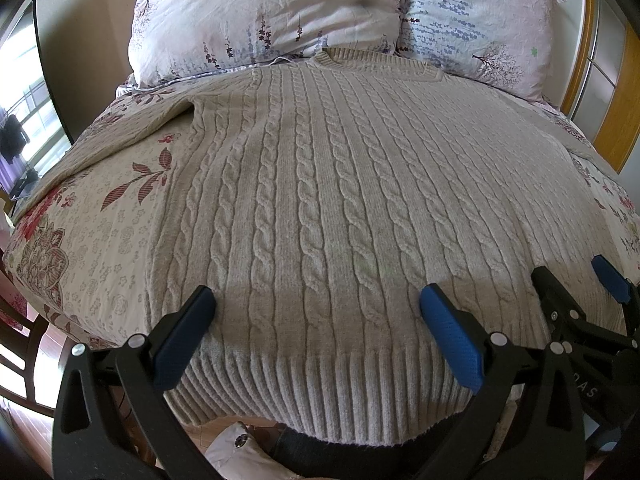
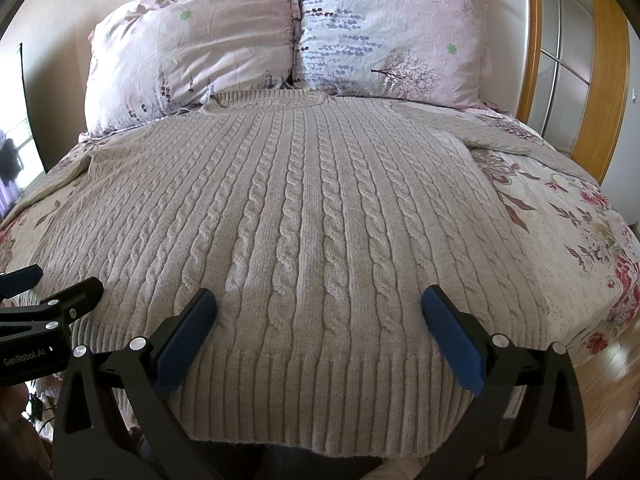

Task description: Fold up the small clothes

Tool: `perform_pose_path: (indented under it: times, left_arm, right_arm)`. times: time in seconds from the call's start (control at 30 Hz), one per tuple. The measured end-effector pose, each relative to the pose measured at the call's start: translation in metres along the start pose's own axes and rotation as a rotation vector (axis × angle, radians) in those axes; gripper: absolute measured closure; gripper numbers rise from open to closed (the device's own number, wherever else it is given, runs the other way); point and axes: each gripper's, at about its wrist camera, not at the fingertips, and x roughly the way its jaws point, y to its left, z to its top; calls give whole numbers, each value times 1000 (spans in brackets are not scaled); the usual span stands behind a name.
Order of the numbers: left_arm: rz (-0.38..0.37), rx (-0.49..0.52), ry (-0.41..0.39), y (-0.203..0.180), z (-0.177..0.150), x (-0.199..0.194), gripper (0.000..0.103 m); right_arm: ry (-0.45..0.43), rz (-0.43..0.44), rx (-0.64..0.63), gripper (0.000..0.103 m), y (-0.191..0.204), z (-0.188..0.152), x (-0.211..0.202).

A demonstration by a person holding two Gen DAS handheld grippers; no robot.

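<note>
A beige cable-knit sweater (image 1: 320,184) lies flat and face up on the bed, collar toward the pillows, ribbed hem at the near edge; it also fills the right wrist view (image 2: 312,216). Its sleeves spread out to both sides. My left gripper (image 1: 318,300) is open and empty, hovering over the hem's left part. My right gripper (image 2: 320,300) is open and empty over the hem's right part. The right gripper shows at the right edge of the left wrist view (image 1: 576,276); the left gripper shows at the left edge of the right wrist view (image 2: 56,280).
The sweater rests on a floral bedspread (image 1: 100,224). Two floral pillows (image 2: 192,44) stand against the wall behind the collar. A wooden-framed panel (image 2: 600,80) stands to the right of the bed. A window (image 1: 24,112) is at the far left.
</note>
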Motion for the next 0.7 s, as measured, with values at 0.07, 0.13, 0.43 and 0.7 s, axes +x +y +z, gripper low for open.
perform_pose_path:
  times: [0.07, 0.13, 0.43, 0.7]
  left_arm:
    - [0, 0, 0, 0, 0, 0, 2]
    - [0, 0, 0, 1, 0, -2, 2]
    - [-4, 5, 13, 2, 0, -2, 2]
    - [-27, 52, 91, 1, 18, 4, 2]
  right_arm:
    - [0, 0, 0, 1, 0, -1, 0]
    - [-1, 0, 1, 1, -1, 0, 0]
    - [-2, 3, -5, 1, 0, -1, 1]
    - [27, 107, -82, 1, -6, 15, 5]
